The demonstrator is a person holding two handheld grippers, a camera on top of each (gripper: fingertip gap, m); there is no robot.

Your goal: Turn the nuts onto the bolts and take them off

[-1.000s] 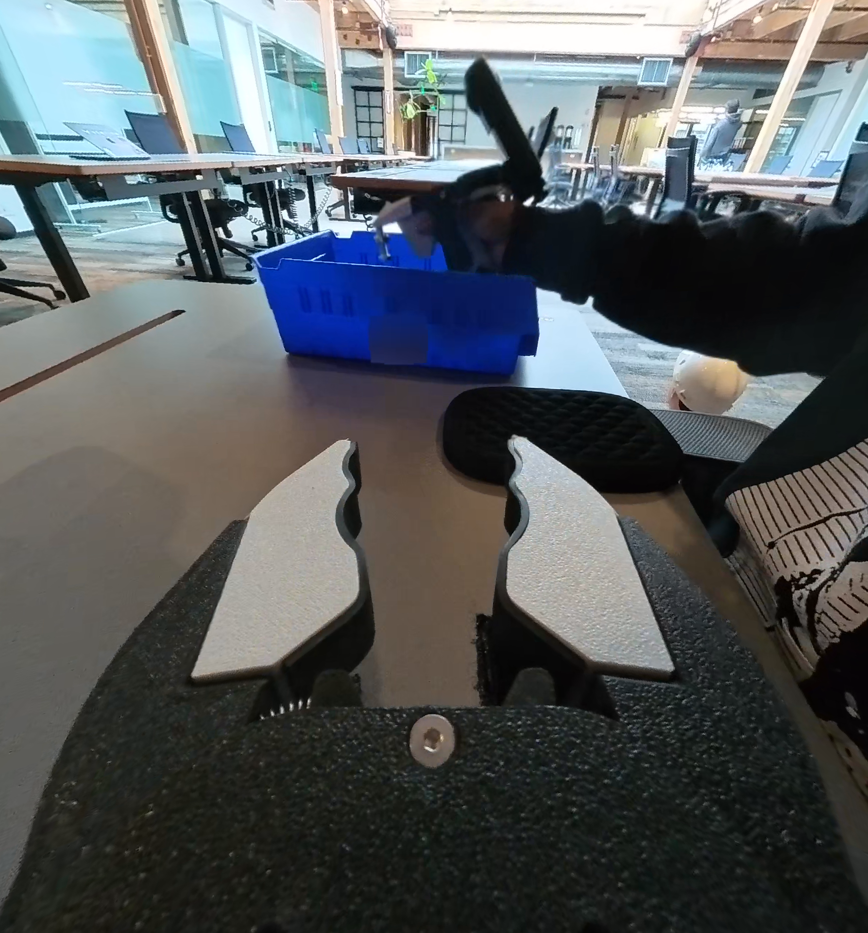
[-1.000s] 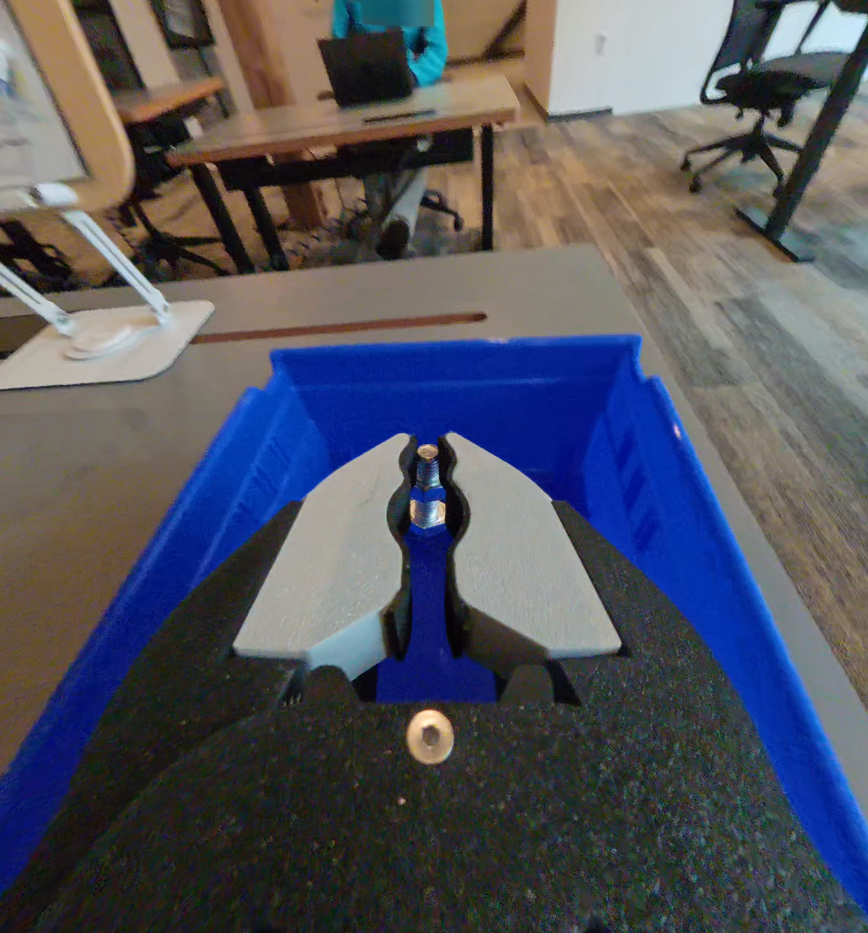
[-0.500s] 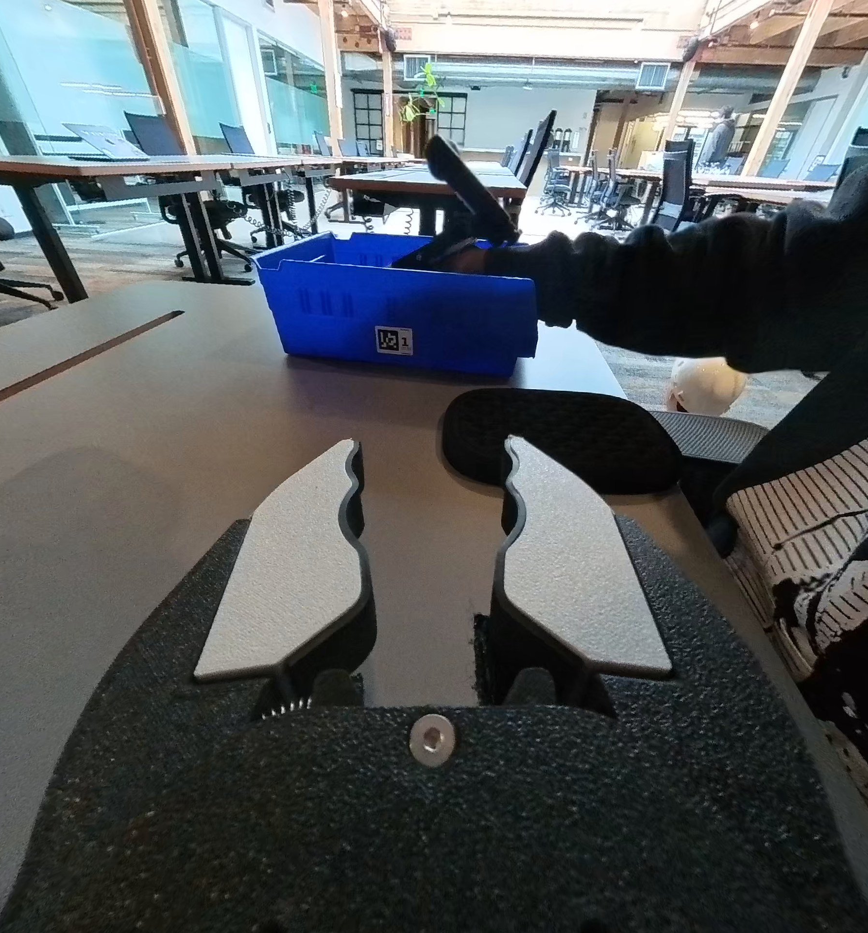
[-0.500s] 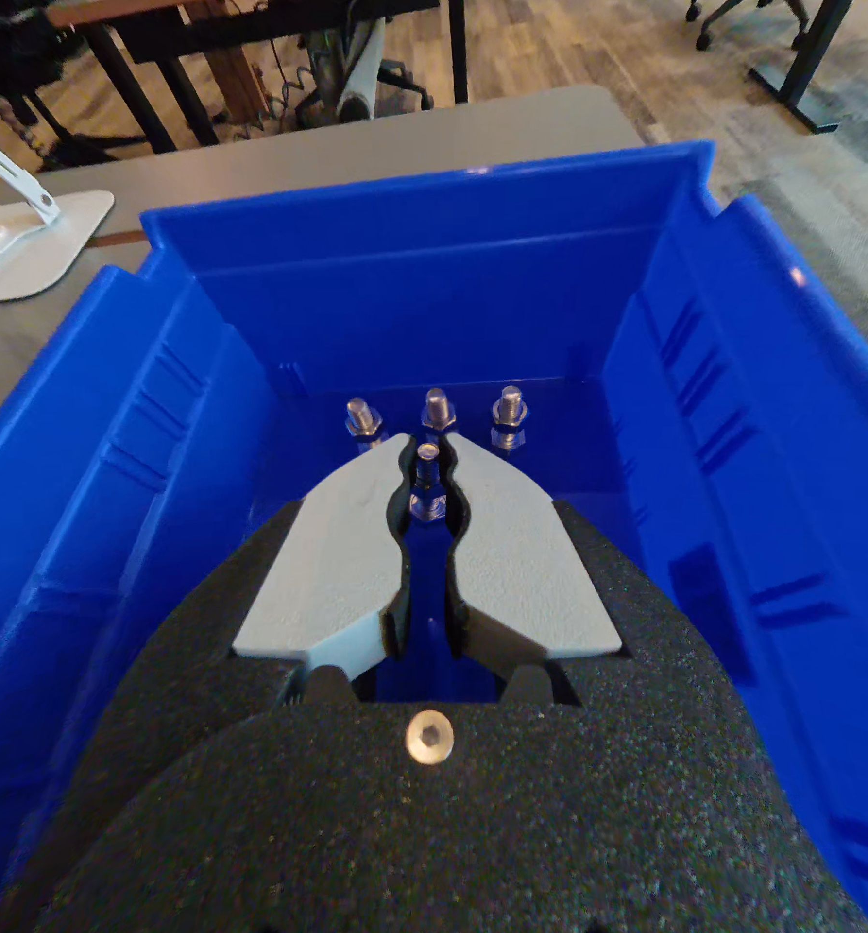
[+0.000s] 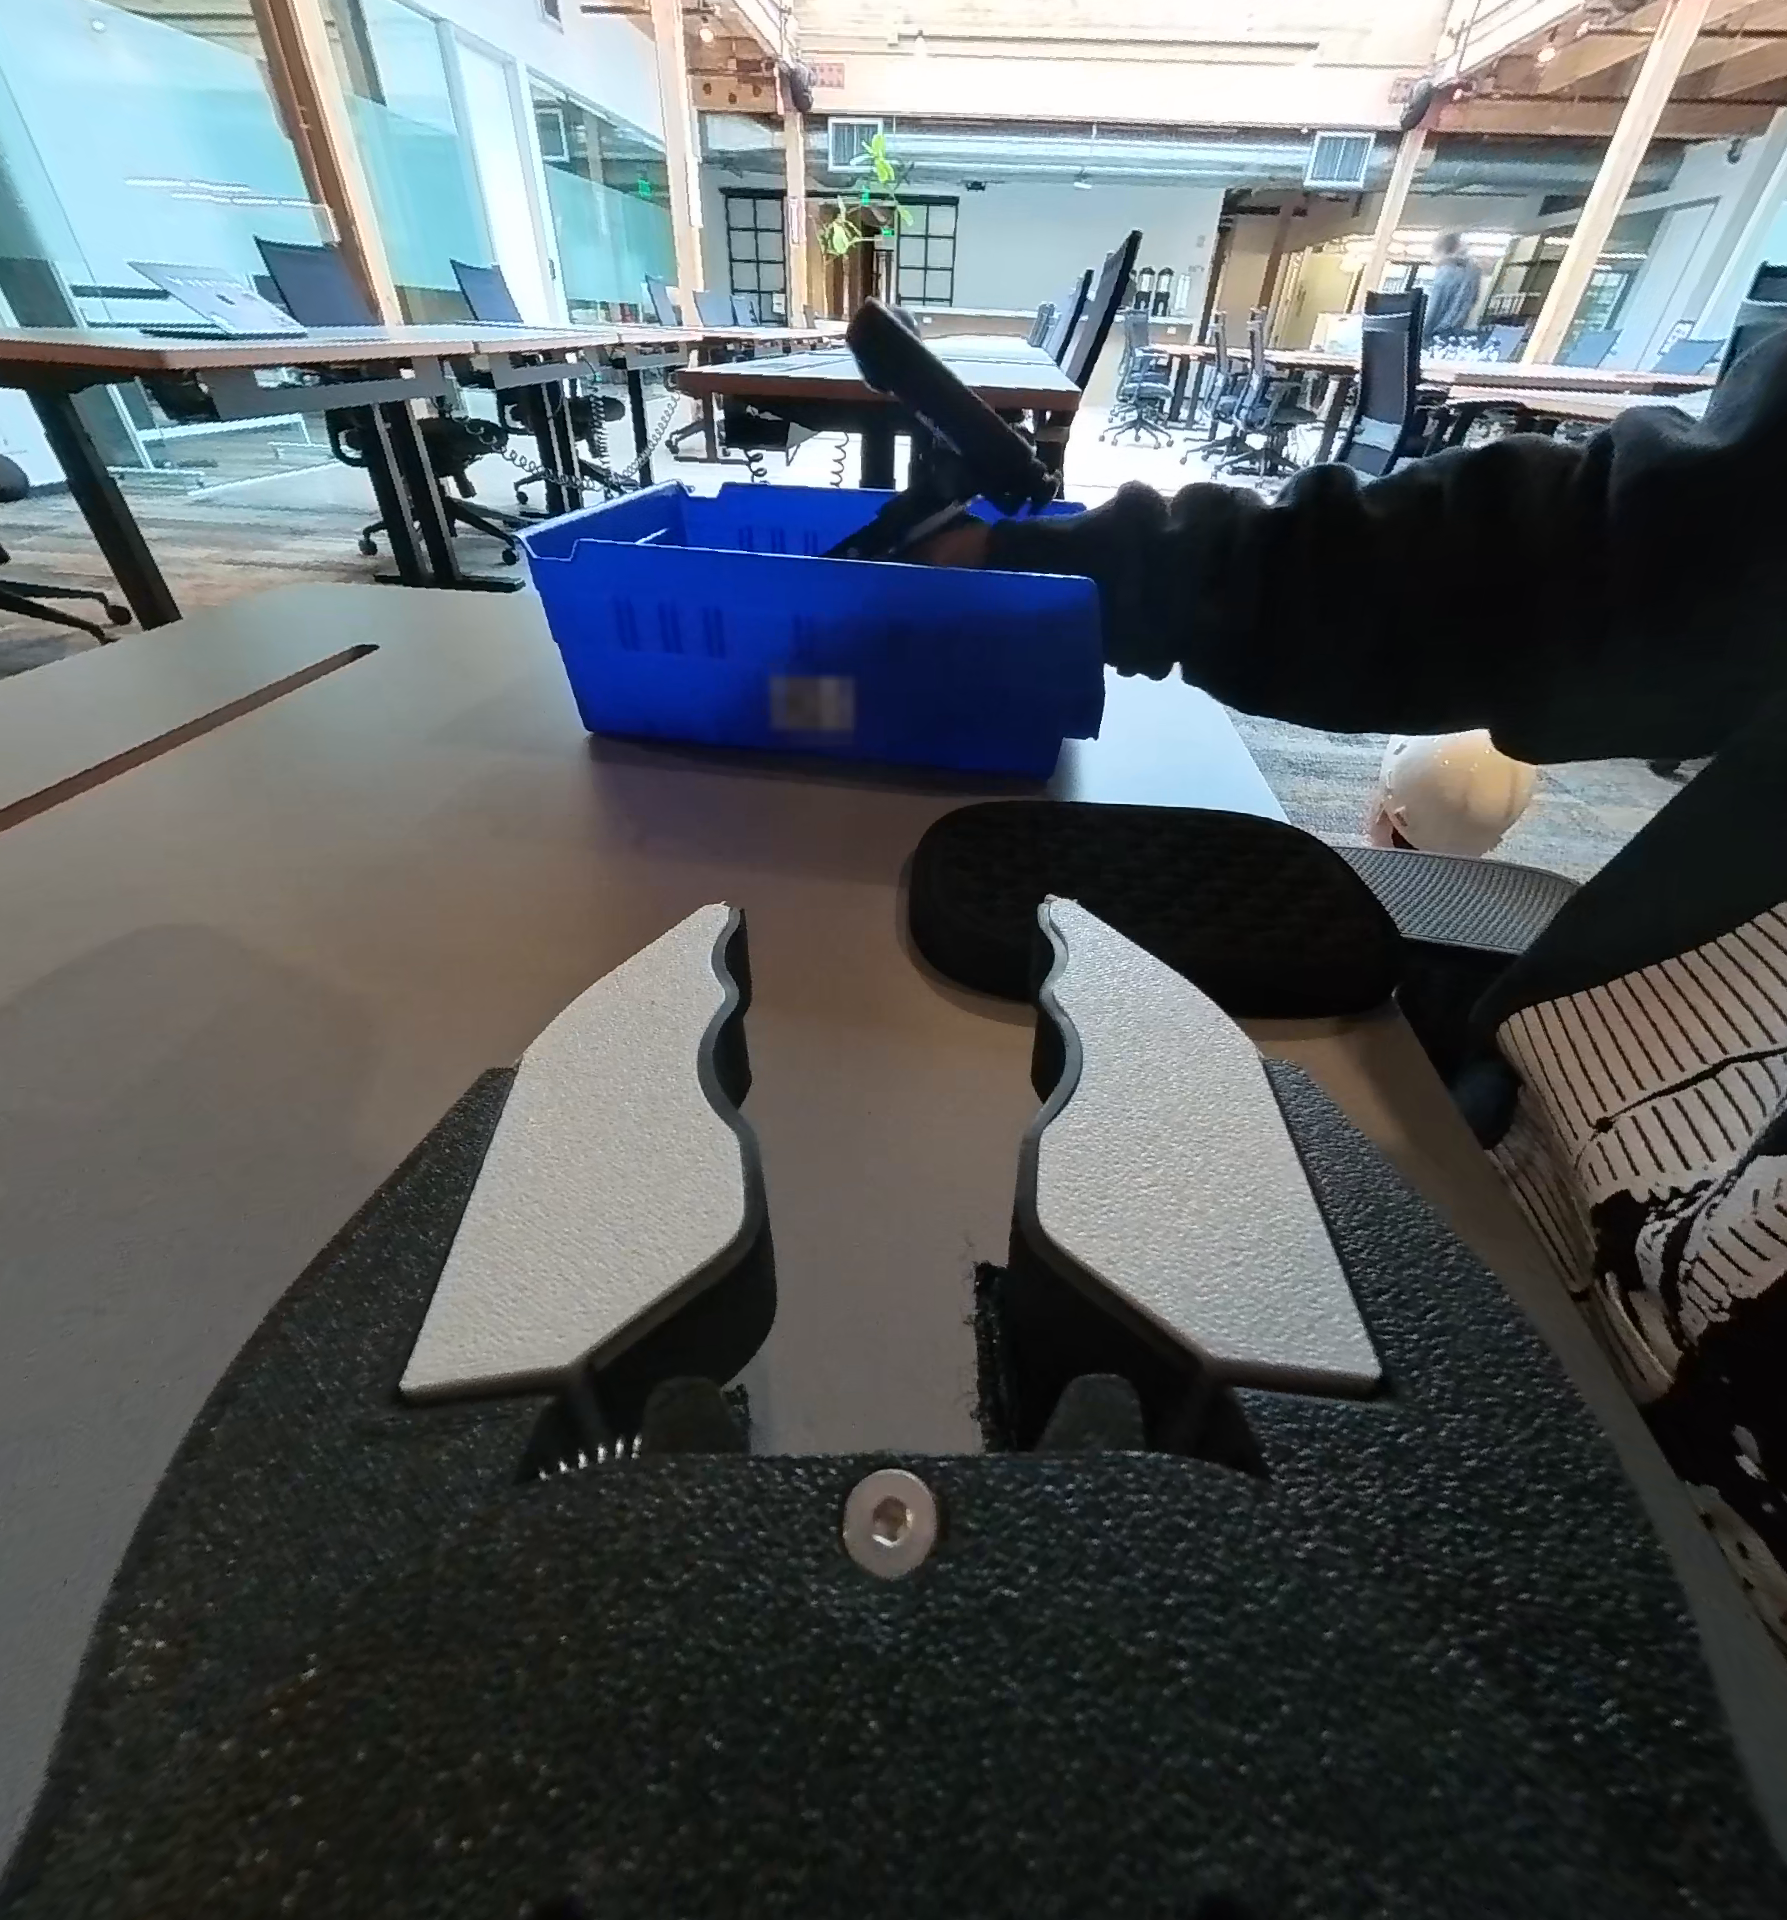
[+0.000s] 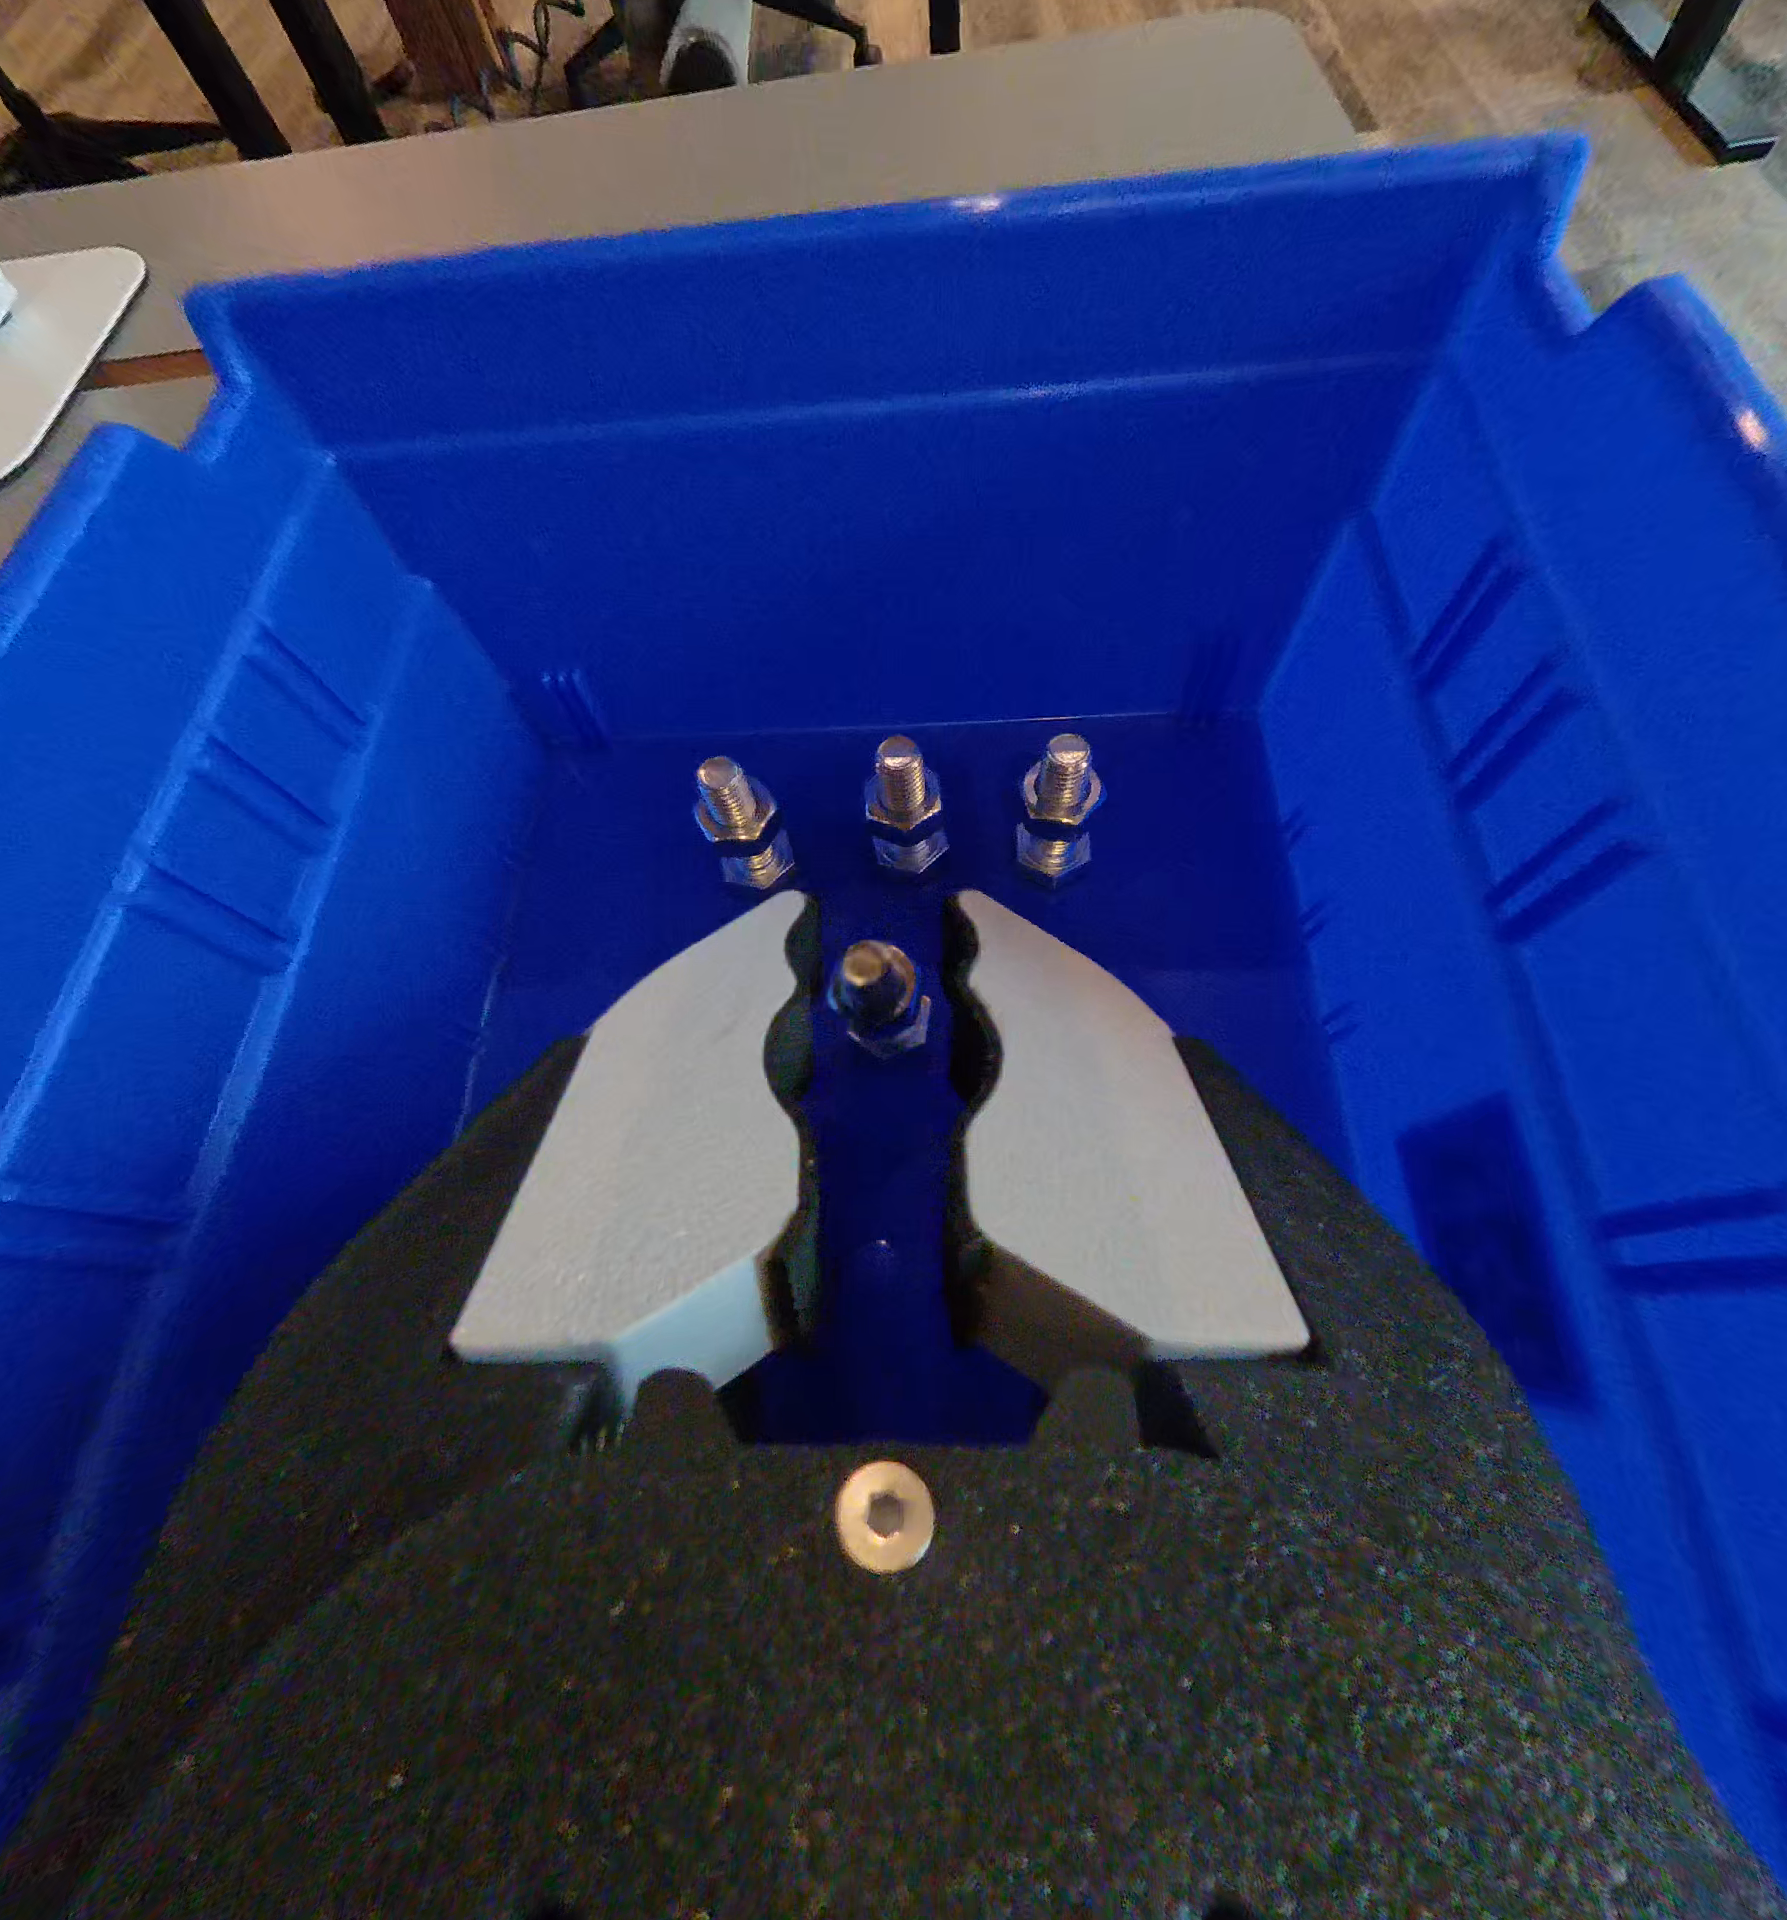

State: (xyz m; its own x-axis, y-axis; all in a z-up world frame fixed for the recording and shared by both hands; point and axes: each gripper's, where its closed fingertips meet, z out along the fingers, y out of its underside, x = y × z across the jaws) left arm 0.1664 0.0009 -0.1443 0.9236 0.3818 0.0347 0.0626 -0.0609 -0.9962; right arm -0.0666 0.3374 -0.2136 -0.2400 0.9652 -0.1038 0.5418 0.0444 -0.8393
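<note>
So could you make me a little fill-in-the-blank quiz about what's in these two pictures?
1. The bin holding the bolts is coloured ____.
2. Along the bin's far wall stand ____ bolts in a row, and a fourth bolt stands between the right gripper's jaws.
3. The left gripper hovers over the table with its jaws ____.
4. Each bolt stands with its threaded end pointing ____.

Missing words: blue; three; open; up
</note>
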